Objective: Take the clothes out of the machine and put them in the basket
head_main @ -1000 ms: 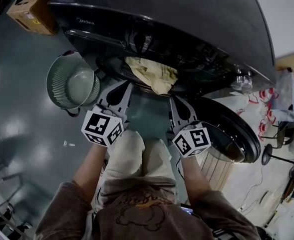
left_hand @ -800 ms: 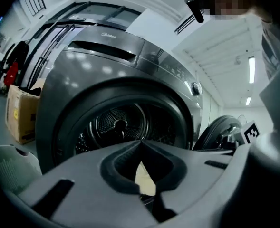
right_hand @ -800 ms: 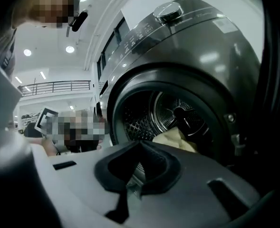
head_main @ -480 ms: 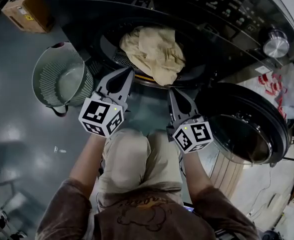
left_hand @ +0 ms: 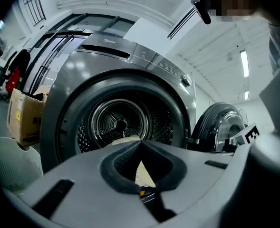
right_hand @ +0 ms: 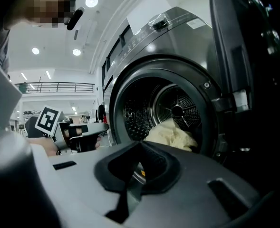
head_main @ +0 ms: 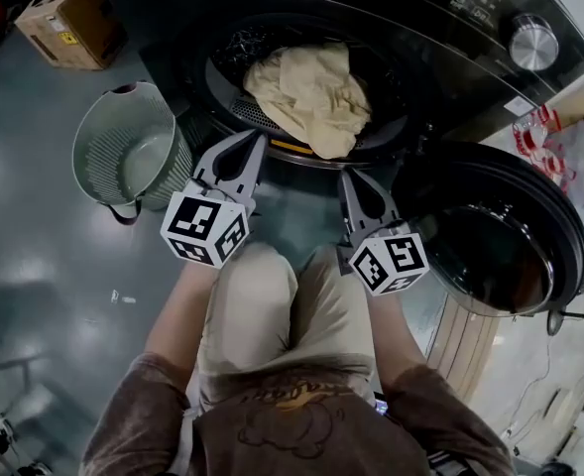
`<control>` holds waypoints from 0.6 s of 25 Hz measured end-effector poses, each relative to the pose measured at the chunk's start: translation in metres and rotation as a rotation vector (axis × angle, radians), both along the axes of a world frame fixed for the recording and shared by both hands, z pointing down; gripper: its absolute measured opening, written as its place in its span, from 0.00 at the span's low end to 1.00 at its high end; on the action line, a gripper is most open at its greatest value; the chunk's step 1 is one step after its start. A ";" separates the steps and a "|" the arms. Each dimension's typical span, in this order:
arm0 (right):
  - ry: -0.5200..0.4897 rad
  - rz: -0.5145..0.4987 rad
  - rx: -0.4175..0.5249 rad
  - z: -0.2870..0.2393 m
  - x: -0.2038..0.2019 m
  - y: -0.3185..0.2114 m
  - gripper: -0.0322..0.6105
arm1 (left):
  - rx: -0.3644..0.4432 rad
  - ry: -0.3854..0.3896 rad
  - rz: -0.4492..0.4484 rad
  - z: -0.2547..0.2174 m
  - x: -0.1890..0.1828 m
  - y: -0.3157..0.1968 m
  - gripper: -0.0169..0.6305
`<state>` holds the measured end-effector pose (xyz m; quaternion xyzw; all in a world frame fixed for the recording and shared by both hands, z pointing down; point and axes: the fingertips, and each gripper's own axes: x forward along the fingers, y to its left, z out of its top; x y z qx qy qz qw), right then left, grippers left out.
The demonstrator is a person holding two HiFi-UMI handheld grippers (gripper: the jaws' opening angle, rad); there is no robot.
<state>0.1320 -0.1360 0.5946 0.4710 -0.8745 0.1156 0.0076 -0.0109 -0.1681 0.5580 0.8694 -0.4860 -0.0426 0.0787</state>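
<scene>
Crouched low, beige-trousered knees [head_main: 272, 305] nearest. Just ahead, left gripper [head_main: 259, 139] and right gripper [head_main: 343, 175] held side by side, each with jaws pressed together and nothing between them, both aimed at the open drum. Black-and-white square markers on both cubes. Beyond the tips, clothes [head_main: 311, 92], a cream bundle, heaped in the mouth of the machine [head_main: 450, 28], spilling onto the lower lip, apart from both grippers. Round door [head_main: 490, 246] swung open at right. Grey-green ribbed basket [head_main: 98, 127] on the floor just left of the drum. Farther off, white print beside the dial [head_main: 532, 40], too small to read. Brand word [left_hand: 104, 42] on the drawer front likewise not legible. Cardboard box [head_main: 68, 18] beyond the basket, yellow label on it, lettering unreadable.
</scene>
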 end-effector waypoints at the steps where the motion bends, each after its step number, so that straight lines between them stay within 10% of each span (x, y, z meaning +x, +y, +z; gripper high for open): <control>1: -0.002 -0.001 0.001 -0.001 0.000 0.002 0.05 | 0.006 -0.002 -0.005 -0.001 -0.001 0.002 0.04; 6: 0.003 -0.012 0.003 0.000 0.001 0.011 0.05 | 0.033 0.008 -0.024 -0.007 -0.002 0.008 0.05; 15: -0.004 -0.015 0.020 -0.005 0.000 0.012 0.05 | 0.012 0.024 0.008 -0.006 0.002 0.008 0.38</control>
